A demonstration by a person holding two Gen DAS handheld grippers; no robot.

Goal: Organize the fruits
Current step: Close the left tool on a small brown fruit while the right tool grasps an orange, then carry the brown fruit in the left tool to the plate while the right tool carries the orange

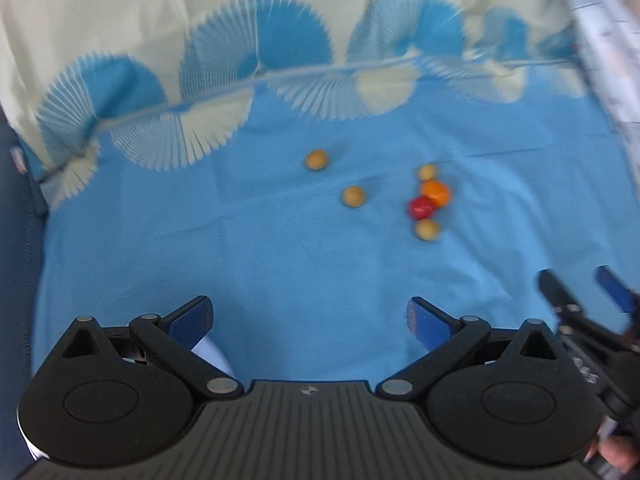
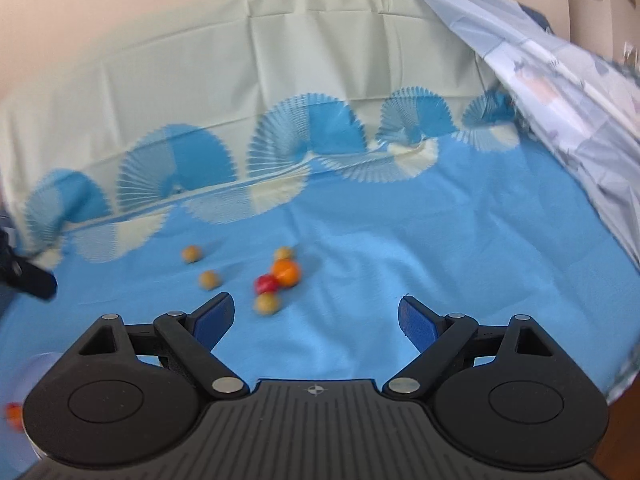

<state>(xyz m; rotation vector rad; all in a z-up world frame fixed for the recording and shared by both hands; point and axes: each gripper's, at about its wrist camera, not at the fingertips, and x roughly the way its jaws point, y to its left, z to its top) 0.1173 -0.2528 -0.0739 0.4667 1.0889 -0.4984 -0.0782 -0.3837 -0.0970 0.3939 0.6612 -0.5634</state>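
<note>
Both the left gripper [image 1: 310, 320] and the right gripper [image 2: 316, 318] hang over the blue cloth [image 1: 280, 248] with jaws spread and empty, ready to pick. The fruits [image 1: 424, 200], blurred, lie loose ahead, probably awaiting sorting by kind.
</note>
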